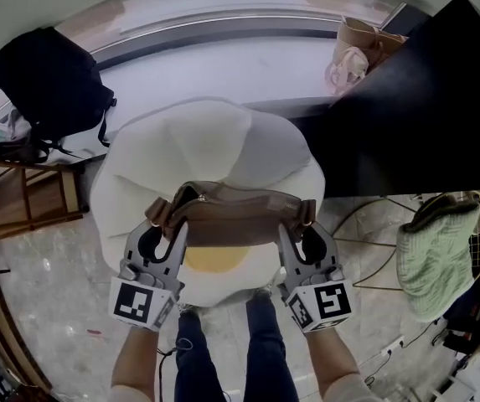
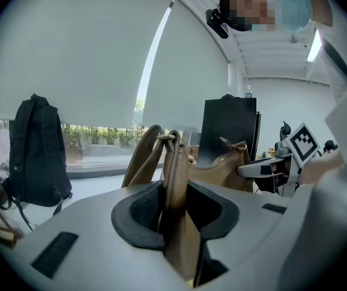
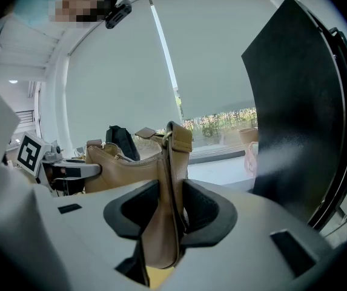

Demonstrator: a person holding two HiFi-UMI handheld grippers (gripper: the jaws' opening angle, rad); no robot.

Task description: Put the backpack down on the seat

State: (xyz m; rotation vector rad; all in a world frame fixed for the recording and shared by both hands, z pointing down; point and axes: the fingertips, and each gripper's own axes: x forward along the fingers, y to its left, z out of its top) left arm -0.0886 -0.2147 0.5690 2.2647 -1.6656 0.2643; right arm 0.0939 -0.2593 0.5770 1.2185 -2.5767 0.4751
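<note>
Two grippers carry the load, one at each end of the tan backpack (image 1: 235, 220). I read the left gripper (image 1: 166, 224) as clamped on the left strap mount, with the leather pinched flat between its pads. The right gripper (image 1: 300, 229) is clamped the same way on the right strap mount. Neither gripper shows a gap beside the leather.

The tan backpack hangs over the front part of the seat (image 1: 223, 141), above the seat's yellow centre patch (image 1: 214, 260). I cannot tell whether its base touches the seat yet. A black backpack (image 1: 51, 82) stands well apart from the seat on its far left side and appears to have no part in this step.

Fault conditions I judge possible from here:

1. Slide-off. The seat looks soft and domed, and the load sits toward its front edge. If lowered there, the tan backpack could roll off the front toward the person's legs.
2. Uneven release. If one gripper opens first, the free end drops and the load swings on the other clamp.
3. Strap snag. The leather sits deep in both pad recesses and could drag the load as a gripper withdraws.
4. Collapse. The body looks slack and may flop over once unsupported.
</note>
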